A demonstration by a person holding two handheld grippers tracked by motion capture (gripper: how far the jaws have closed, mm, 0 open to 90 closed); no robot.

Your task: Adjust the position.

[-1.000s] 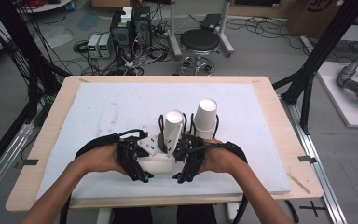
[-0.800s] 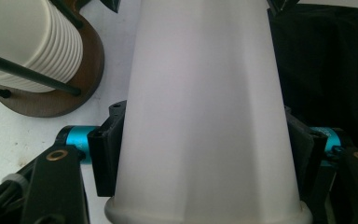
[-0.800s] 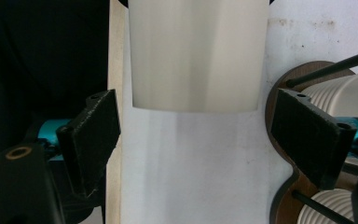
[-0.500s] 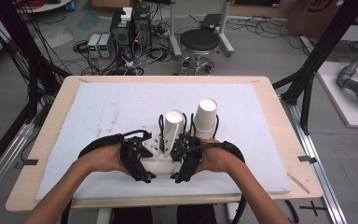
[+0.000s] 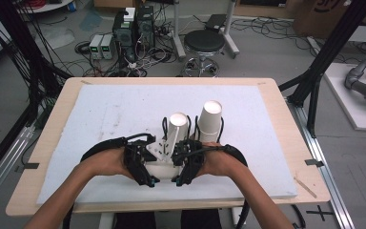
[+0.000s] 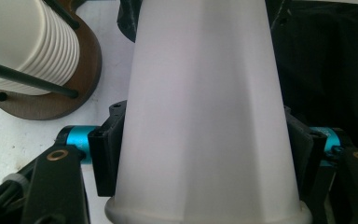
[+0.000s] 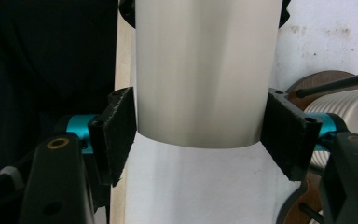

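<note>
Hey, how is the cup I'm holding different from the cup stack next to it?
The held cup leans tilted; the cup stack stands upright in a wooden-based rod holder. The held cup's wall looks smooth; the cup stack shows many layered rims. Both are white and tapered.

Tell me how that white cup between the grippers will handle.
The white cup is probably light and thin-walled: it shows flat facets where the left gripper squeezes it, so a hard grip may crease it. Its smooth, tapered sides could slip.

Overhead view; two close gripper views
</note>
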